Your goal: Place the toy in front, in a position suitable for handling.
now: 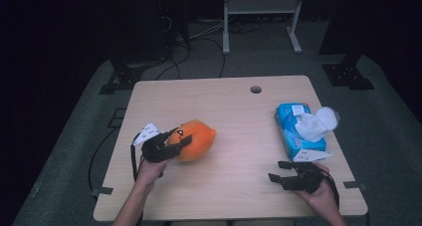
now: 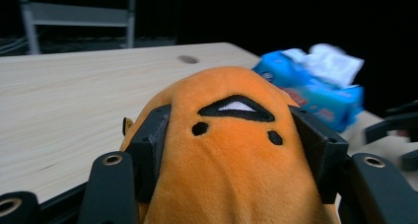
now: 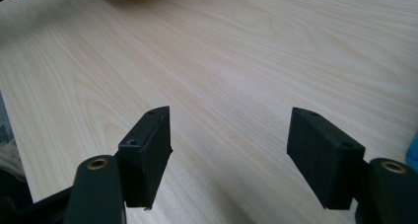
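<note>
Orange plush toy [image 2: 231, 150] bottom hidden between clamping jaws.

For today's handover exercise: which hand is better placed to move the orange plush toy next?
Left. The left tool is already shut on the orange plush toy, while the right tool rests open near the tissue pack.

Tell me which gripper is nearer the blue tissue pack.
Right. The right gripper sits just below the blue tissue pack, jaws open and empty; the left gripper is across the table, clamped on the orange plush toy.

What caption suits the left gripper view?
Black jaws squeeze an orange plush toy above a wooden table.
</note>
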The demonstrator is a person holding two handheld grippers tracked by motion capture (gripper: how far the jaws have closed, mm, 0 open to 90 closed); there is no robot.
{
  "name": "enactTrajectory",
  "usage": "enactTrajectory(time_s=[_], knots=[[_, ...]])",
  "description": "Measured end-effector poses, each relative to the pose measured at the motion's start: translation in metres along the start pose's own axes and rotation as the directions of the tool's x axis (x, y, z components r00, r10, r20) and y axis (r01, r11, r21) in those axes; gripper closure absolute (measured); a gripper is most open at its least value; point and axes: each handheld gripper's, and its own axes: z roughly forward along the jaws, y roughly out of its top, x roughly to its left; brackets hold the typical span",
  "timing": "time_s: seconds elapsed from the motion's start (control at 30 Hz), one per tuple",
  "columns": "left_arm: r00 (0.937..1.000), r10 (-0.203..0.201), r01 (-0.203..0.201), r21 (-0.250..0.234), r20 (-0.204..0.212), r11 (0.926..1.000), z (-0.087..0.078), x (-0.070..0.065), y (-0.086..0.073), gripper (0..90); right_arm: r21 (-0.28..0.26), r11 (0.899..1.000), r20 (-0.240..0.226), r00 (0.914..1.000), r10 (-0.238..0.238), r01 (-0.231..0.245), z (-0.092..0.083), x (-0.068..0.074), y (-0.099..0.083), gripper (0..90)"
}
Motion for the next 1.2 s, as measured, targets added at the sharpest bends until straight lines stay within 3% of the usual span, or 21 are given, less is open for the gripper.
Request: enactTrajectory(time_s=[0.07,0.1,0.13,0.23,0.27,0.33,0.4,0.43,0.47,0.57,0.6,0.63,0.67,0.7,0.8,0.9,1.13,1.2], knots=[[0.9997,0.012,-0.012,0.003,0.020,0.9999,0.006,-0.006,0.002,39.6,0.002,1.000,0.002,1.0000,0.000,0.000,0.000,0.000,0.000,32.1],[0.9979,0.032,-0.032,0.006,0.057,0.9995,0.015,-0.017,0.005,39.6,-0.004,1.000,0.005,1.0000,0.004,-0.004,-0.001,-0.001,0.000,32.1],[0.9979,0.032,-0.032,0.006,0.057,0.9995,0.015,-0.017,0.005,39.6,-0.005,1.000,0.008,0.9999,0.006,-0.006,-0.001,-0.001,0.000,32.1],[0.9888,0.082,-0.085,0.021,0.125,0.9962,0.030,-0.037,0.007,39.6,-0.012,1.000,0.011,0.9997,0.021,-0.021,-0.003,-0.004,-0.001,32.1],[0.9888,0.082,-0.085,0.021,0.125,0.9962,0.030,-0.037,0.007,39.6,-0.012,1.000,0.011,0.9997,0.021,-0.021,-0.003,-0.004,-0.001,32.1],[0.9795,0.102,-0.110,0.037,0.173,0.9932,0.041,-0.050,0.001,39.6,-0.017,1.000,0.014,0.9996,0.026,-0.026,-0.005,-0.006,-0.002,32.1],[0.9764,0.104,-0.114,0.043,0.189,0.9925,0.044,-0.054,-0.002,39.6,-0.016,1.000,0.015,0.9996,0.025,-0.025,-0.005,-0.006,-0.002,32.1],[0.9681,0.114,-0.129,0.055,0.223,0.9901,0.052,-0.062,-0.010,39.6,-0.016,1.000,0.016,0.9995,0.026,-0.026,-0.006,-0.006,-0.002,32.1],[0.9681,0.114,-0.129,0.055,0.223,0.9901,0.052,-0.062,-0.010,39.5,-0.016,1.000,0.016,0.9995,0.026,-0.026,-0.006,-0.006,-0.002,32.1],[0.9437,0.177,-0.202,0.062,0.280,0.9775,0.063,-0.077,-0.025,38.2,-0.018,1.000,0.020,0.9995,0.025,-0.025,-0.007,-0.005,-0.002,32.1],[0.9324,0.194,-0.228,0.082,0.305,0.9701,0.067,-0.081,-0.031,37.1,-0.021,1.000,0.020,0.9996,0.022,-0.021,-0.007,-0.005,-0.002,32.1],[0.9172,0.219,-0.272,0.121,0.333,0.9548,0.071,-0.085,-0.037,36.1,-0.021,1.000,0.020,0.9996,0.022,-0.022,-0.007,-0.005,-0.002,32.1],[0.9172,0.219,-0.272,0.121,0.333,0.9548,0.071,-0.085,-0.037,34.4,-0.021,1.000,0.020,0.9996,0.022,-0.022,-0.007,-0.005,-0.002,32.1],[0.8941,0.279,-0.331,0.098,0.351,0.9386,0.072,-0.092,-0.045,34.0,-0.023,0.999,0.024,0.9994,0.023,-0.022,-0.008,-0.004,-0.002,32.1],[0.8968,0.285,-0.341,0.117,0.339,0.9329,0.071,-0.094,-0.043,33.4,-0.030,0.999,0.026,0.9995,0.021,-0.020,-0.010,-0.004,-0.001,32.1],[0.9060,0.255,-0.313,0.129,0.338,0.9409,0.068,-0.088,-0.045,32.9,-0.042,0.999,0.032,0.9993,0.019,-0.017,-0.013,-0.004,-0.001,32.1],[0.9059,0.258,-0.316,0.132,0.336,0.9395,0.067,-0.087,-0.047,31.1,-0.097,0.995,0.077,0.9970,-0.002,0.010,-0.028,-0.002,0.005,32.1],[0.9037,0.269,-0.327,0.134,0.334,0.9353,0.067,-0.088,-0.047,31.0,-0.138,0.990,0.127,0.9917,-0.017,0.035,-0.041,-0.004,0.015,32.1]])
